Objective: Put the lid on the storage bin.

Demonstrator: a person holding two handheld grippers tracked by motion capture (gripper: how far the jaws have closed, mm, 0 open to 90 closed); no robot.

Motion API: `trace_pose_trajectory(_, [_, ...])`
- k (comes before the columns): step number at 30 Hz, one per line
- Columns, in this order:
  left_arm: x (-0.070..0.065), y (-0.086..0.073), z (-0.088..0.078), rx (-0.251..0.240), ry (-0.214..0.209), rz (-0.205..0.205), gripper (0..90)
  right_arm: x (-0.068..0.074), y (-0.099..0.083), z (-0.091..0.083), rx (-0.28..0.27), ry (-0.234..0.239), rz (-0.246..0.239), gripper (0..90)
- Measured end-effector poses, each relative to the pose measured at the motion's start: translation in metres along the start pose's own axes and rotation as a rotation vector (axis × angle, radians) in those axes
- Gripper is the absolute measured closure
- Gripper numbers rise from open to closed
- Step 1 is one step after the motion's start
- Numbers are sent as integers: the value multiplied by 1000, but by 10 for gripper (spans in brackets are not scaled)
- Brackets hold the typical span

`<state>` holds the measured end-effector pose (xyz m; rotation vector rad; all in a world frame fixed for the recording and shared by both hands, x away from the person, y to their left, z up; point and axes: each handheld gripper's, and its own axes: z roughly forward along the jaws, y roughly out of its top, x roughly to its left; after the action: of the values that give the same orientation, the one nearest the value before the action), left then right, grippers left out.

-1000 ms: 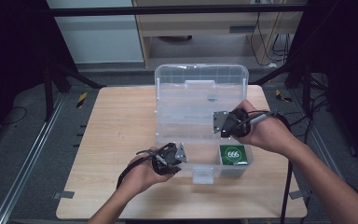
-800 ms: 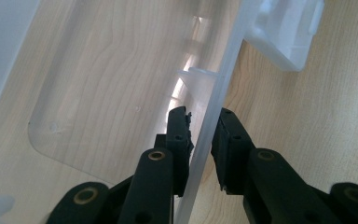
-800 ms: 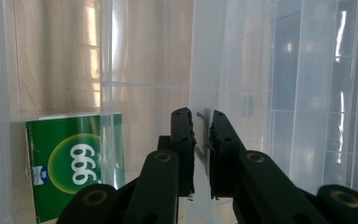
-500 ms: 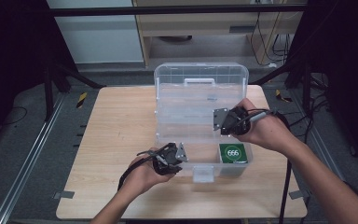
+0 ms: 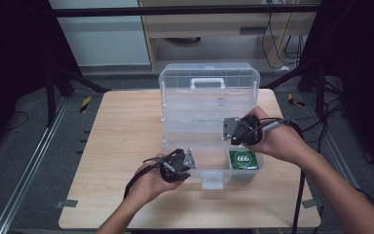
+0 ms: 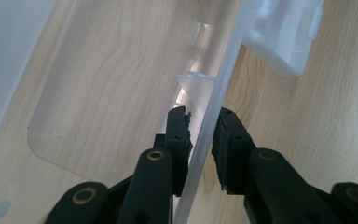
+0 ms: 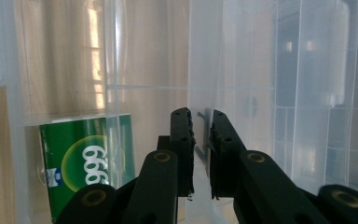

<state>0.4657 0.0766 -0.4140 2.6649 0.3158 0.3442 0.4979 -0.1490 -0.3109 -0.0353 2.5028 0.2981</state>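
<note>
The clear plastic storage box [image 5: 209,105] stands open at the middle of the wooden table [image 5: 121,131], its lid raised at the far side. The left gripper [image 6: 200,135] pinches the box's thin front wall near the latch [image 5: 212,179], and the right gripper [image 7: 200,135] is pressed together on a thin clear panel inside the box. The green packet [image 5: 243,159] lies in the front right compartment, its print blurred through the plastic and its lower edge cut off in the right gripper view.
</note>
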Motion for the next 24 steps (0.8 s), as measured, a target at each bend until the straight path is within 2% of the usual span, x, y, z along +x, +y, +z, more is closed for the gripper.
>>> trace_pose_trajectory(12, [-2,0,0,0,12,0,755,14,-6,-3,-24,34,2,816])
trace_pose_trajectory(23, [-3,0,0,-1,17,4,752,19,-6,-4,-12,48,4,817])
trace_pose_trajectory(24, [-8,-2,1,-4,16,-68,752,19,-6,-4,-12,48,4,817])
